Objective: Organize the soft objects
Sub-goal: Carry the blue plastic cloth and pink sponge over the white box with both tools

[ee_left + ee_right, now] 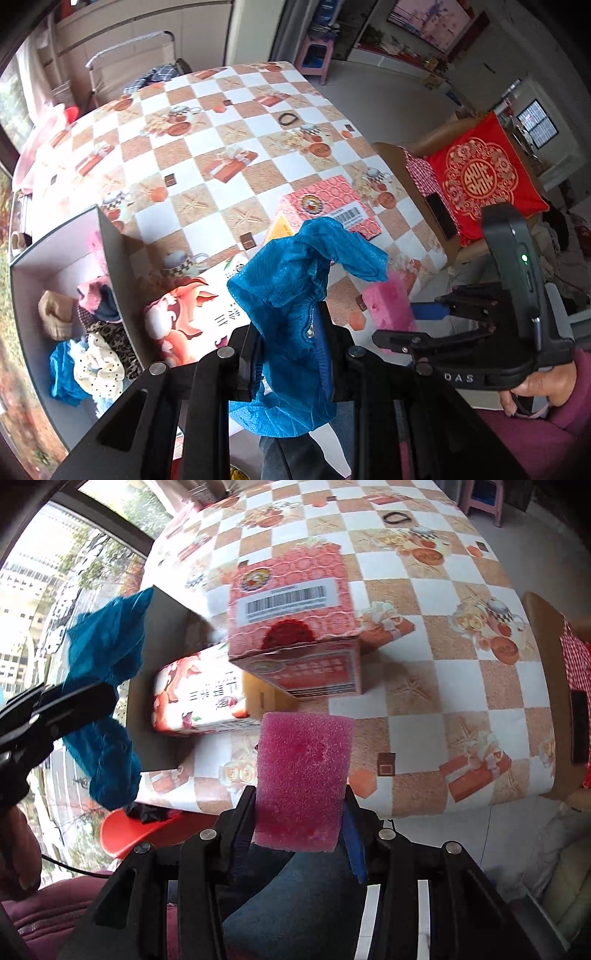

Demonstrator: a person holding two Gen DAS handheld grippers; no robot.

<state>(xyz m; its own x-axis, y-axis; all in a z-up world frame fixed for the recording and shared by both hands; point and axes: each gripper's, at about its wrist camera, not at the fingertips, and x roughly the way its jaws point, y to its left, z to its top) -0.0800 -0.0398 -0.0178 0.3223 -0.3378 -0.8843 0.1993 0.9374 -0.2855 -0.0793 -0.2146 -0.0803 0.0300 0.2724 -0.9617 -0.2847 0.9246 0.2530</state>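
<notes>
My left gripper (pixel 291 325) is shut on a blue mesh cloth (pixel 295 280), held above the table's near edge; the cloth also shows in the right wrist view (pixel 107 657). My right gripper (pixel 299 801) is shut on a pink sponge (pixel 303 775), held upright above the table's front edge; the sponge also shows in the left wrist view (pixel 388 302). An open grey box (pixel 107 240) at the left holds several soft cloths (pixel 96 347).
A red patterned carton (pixel 295 616) and a tissue box (pixel 199 698) lie on the checkered tablecloth (pixel 221 122). A black hair tie (pixel 288 119) lies further back. A chair with a red cushion (pixel 476 177) stands at the right.
</notes>
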